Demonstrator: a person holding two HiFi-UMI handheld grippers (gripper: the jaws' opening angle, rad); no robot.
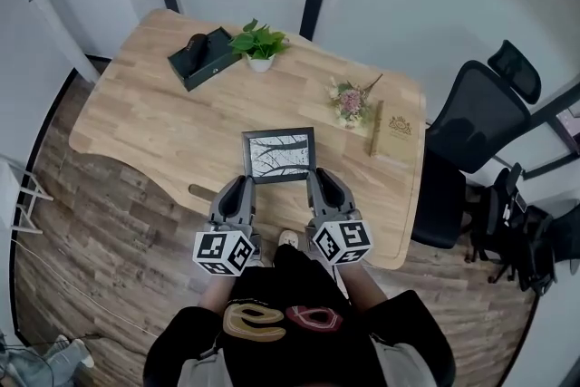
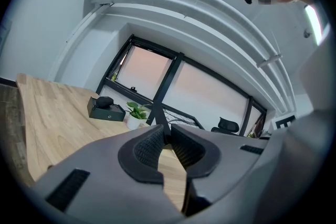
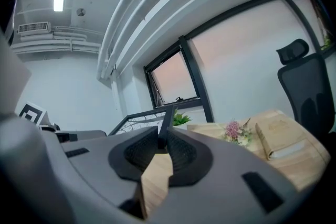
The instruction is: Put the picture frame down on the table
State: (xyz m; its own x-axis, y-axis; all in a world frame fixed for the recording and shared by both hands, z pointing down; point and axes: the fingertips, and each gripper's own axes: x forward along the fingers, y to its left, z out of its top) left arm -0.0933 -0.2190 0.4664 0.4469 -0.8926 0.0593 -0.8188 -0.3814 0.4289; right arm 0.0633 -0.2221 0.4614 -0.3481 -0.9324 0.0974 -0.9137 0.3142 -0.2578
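Observation:
The picture frame [image 1: 280, 155] is black-edged with a branch drawing on white, and it is held level over the near part of the wooden table [image 1: 136, 118]. My left gripper [image 1: 243, 187] is shut on its near left corner. My right gripper [image 1: 318, 183] is shut on its near right corner. In the left gripper view the frame's thin black edge [image 2: 159, 119] stands between the ribbed pads of the left gripper [image 2: 167, 140]. In the right gripper view the frame [image 3: 137, 121] runs off to the left from the right gripper [image 3: 160, 145], clamped at its corner. Whether the frame touches the tabletop is hidden.
At the table's far side stand a black box [image 1: 204, 57] and a small potted plant [image 1: 259, 43]. A dried flower bunch [image 1: 350, 101] and a tan book [image 1: 397, 133] lie at the right. A black office chair [image 1: 476, 118] stands beyond the right edge.

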